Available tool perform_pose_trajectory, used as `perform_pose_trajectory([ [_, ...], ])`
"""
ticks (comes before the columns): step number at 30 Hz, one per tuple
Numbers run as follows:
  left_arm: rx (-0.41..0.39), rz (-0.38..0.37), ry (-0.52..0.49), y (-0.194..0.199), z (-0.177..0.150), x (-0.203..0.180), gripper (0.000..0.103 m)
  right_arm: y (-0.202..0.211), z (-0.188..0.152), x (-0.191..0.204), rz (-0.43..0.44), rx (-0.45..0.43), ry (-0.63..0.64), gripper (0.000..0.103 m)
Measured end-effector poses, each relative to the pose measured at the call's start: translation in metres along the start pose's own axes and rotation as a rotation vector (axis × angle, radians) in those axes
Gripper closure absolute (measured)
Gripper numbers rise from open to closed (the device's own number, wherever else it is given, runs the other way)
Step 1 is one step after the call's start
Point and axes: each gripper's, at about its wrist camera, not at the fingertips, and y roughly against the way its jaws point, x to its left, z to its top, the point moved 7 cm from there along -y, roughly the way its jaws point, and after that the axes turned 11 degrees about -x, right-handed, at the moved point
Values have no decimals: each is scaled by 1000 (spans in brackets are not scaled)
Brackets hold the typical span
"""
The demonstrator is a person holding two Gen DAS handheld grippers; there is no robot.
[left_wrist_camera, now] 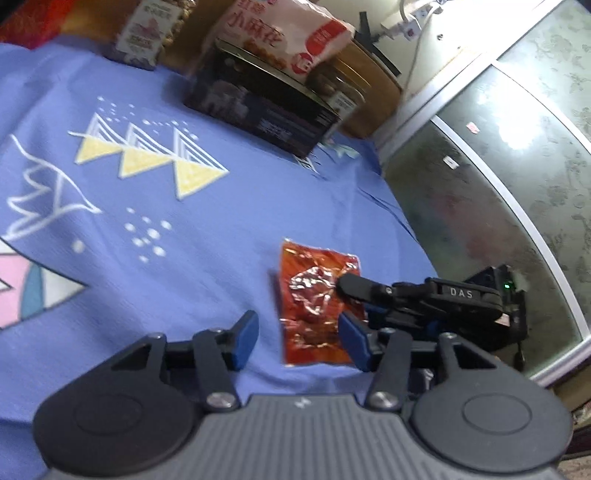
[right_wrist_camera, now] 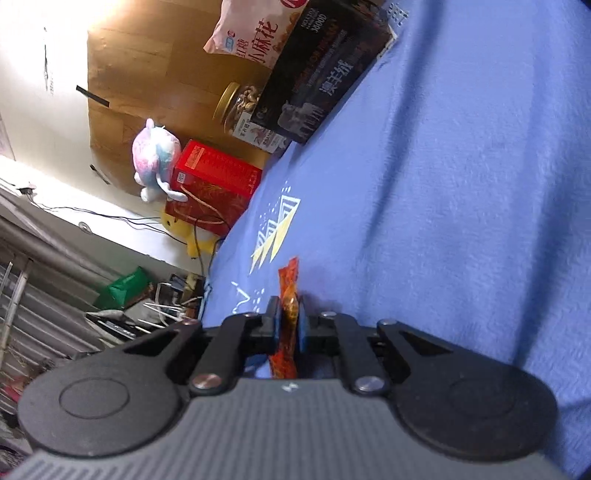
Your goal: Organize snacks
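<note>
A red-orange foil snack packet (left_wrist_camera: 314, 306) lies flat on the blue patterned cloth (left_wrist_camera: 184, 221), close to its right edge. My left gripper (left_wrist_camera: 300, 341) stands open just in front of it. The packet's near end sits between the blue pads (left_wrist_camera: 246, 338), which do not press on it. My right gripper (left_wrist_camera: 343, 295) reaches in from the right, rolled on its side, and pinches the packet's right edge. In the right wrist view the packet (right_wrist_camera: 289, 295) stands edge-on between that gripper's (right_wrist_camera: 287, 319) shut pads.
At the back of the cloth stands a black box (left_wrist_camera: 258, 107) with a pink snack bag (left_wrist_camera: 280, 33) on top, a nut jar (left_wrist_camera: 332, 85) behind it and a small carton (left_wrist_camera: 140, 37) to the left. A patterned glass door (left_wrist_camera: 517, 166) borders the right. A red gift box (right_wrist_camera: 214, 177) and plush toy (right_wrist_camera: 155, 162) sit beyond.
</note>
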Motion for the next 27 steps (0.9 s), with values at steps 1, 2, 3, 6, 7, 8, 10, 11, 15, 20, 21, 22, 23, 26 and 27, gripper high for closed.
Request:
perform_pose_trajectory([
  [1, 0, -4, 1, -1, 0, -1, 48, -1, -2, 0, 19, 8, -22, 92],
  [2, 2, -7, 4, -2, -1, -3, 47, 0, -3, 0, 41, 15, -46, 92],
  [3, 3, -11, 8, -2, -1, -4, 46, 1, -5, 0, 60, 19, -68, 92],
  [6, 11, -30, 35, -3, -2, -4, 45, 5, -4, 0, 111, 26, -111, 92],
  [7, 13, -37, 47, -3, -3, -4, 44, 5, -4, 1, 130, 29, -127, 92],
  [8, 16, -43, 58, -3, -3, -4, 44, 6, -4, 2, 144, 32, -137, 92],
  [10, 18, -44, 65, -3, -3, -4, 43, 6, -4, 4, 166, 41, -155, 92],
  [11, 18, -38, 61, -3, -3, -5, 43, 7, -5, 5, 171, 44, -157, 92],
  [15, 11, 61, -41, -6, 0, -13, 45, 7, -5, 6, 105, 35, -84, 92],
  [20, 19, 207, -225, -15, -1, -28, 46, 5, -9, 6, 56, 28, -24, 92],
  [21, 19, 223, -242, -16, -1, -29, 46, 4, -10, 4, 44, 26, -19, 92],
  [22, 16, 236, -254, -17, -1, -31, 45, 4, -10, 3, 37, 21, -18, 92],
  [23, 16, 246, -259, -18, -1, -31, 45, 4, -11, 2, 32, 17, -15, 92],
  [26, 15, 265, -259, -18, -1, -31, 46, 5, -12, 3, 6, 6, 30, 92],
  [27, 14, 270, -262, -18, -1, -31, 46, 4, -13, 4, -1, 2, 43, 92],
])
